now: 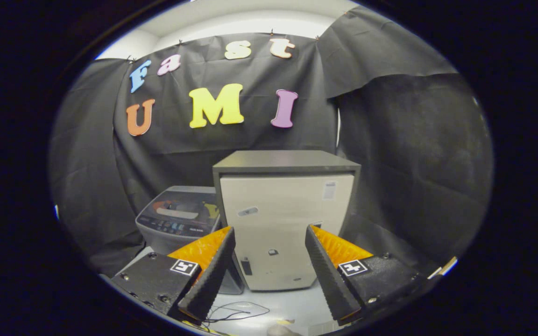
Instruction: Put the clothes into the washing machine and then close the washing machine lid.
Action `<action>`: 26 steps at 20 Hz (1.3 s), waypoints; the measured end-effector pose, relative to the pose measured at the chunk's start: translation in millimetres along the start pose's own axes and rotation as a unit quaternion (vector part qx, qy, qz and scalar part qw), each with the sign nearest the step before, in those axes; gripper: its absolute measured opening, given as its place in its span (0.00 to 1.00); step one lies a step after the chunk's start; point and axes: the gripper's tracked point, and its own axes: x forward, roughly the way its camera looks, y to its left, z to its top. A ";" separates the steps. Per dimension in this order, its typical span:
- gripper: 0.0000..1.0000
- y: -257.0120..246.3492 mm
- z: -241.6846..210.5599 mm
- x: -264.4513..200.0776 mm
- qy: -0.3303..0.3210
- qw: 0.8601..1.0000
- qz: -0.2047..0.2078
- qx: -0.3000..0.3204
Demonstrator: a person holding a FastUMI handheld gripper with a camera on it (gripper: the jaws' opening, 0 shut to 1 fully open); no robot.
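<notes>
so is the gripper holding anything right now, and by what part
Nothing is held. The gripper has its fingers spread wide with only air between them, and the pale cabinet and the washing machine stand beyond them.

The cabinet (284, 219) hides the right side of the washing machine (178, 219); its lid's state is unclear.

One washer, one cabinet, one gripper counted on the tabletop (292, 298).

One washing machine (180, 219) is seen, lid down, beside one pale-fronted cabinet (283, 219). One gripper (269, 242) is counted, its two jaws held wide apart around nothing. One thin dark cable (236, 311) is spotted lying between them on one white tabletop.
</notes>
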 end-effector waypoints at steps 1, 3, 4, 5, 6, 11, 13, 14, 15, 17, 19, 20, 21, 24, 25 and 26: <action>0.94 -9.2 -3.8 -8.5 0.000 1.000 -0.003 -0.002; 0.94 -22.8 -7.3 -25.0 -0.004 1.000 -0.001 0.001; 0.94 -29.6 -9.5 -32.2 -0.007 1.000 -0.001 0.003; 0.95 -34.1 -9.8 -41.0 -0.012 1.000 0.002 0.005; 0.94 -40.7 -11.7 -47.8 -0.012 1.000 -0.002 0.003; 0.95 -66.6 -25.8 -97.5 -0.010 1.000 0.002 -0.013; 0.95 -71.3 -26.7 -106.1 -0.011 1.000 0.006 -0.011; 0.95 -74.1 -28.1 -109.4 -0.009 1.000 0.006 -0.009; 0.95 -78.1 -30.6 -113.2 -0.009 1.000 0.007 -0.007; 0.95 -87.0 -30.6 -116.8 -0.010 1.000 0.001 0.000; 0.95 -93.8 -32.7 -119.0 -0.007 1.000 -0.005 0.002; 0.95 -96.7 -33.1 -119.9 -0.006 1.000 -0.006 0.005; 0.95 -98.8 -32.8 -119.0 -0.006 1.000 -0.008 0.005; 0.95 -100.3 -28.9 -120.5 -0.007 1.000 -0.008 0.005; 0.95 -99.4 -28.3 -119.7 -0.006 1.000 -0.006 0.004; 0.94 -98.5 -25.4 -119.9 -0.007 1.000 -0.004 0.002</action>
